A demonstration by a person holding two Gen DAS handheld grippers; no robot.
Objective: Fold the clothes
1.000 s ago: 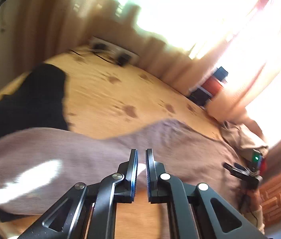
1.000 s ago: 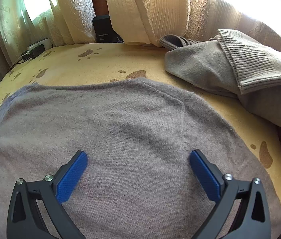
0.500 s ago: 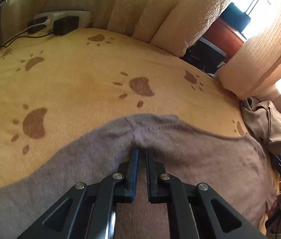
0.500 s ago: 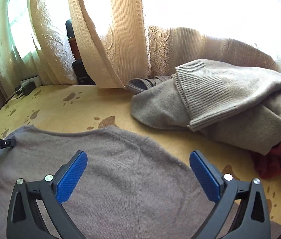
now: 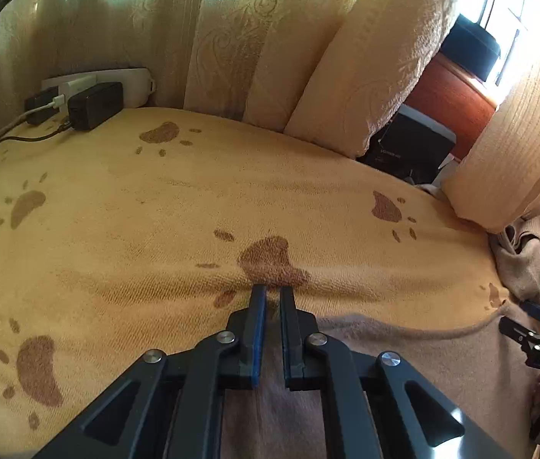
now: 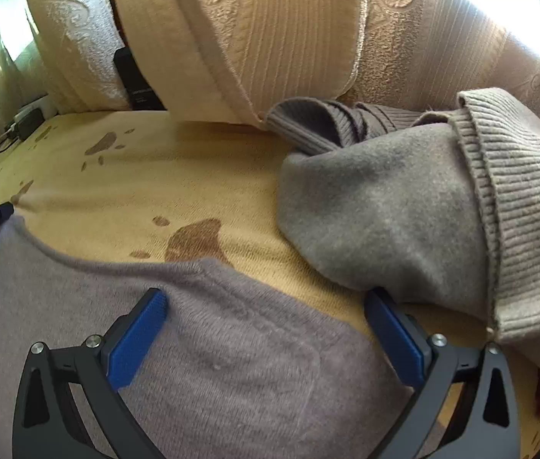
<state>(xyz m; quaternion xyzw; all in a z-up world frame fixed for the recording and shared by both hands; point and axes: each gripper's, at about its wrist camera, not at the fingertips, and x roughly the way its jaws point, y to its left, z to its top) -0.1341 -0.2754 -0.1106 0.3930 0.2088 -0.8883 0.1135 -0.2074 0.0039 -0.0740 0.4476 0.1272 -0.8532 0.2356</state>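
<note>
left gripper (image 5: pixel 273 291) clamped on the grey sweater (image 6: pixel 212 344) edge, over the yellow paw-print blanket (image 5: pixel 155 229). right gripper (image 6: pixel 266 306) jaws wide apart, empty, above the sweater.

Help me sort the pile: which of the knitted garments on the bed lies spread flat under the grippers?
The mauve-grey sweater, spread flat on the paw-print blanket under the open right gripper. The beige-grey knitwear sits crumpled in a heap by the curtain.
</note>
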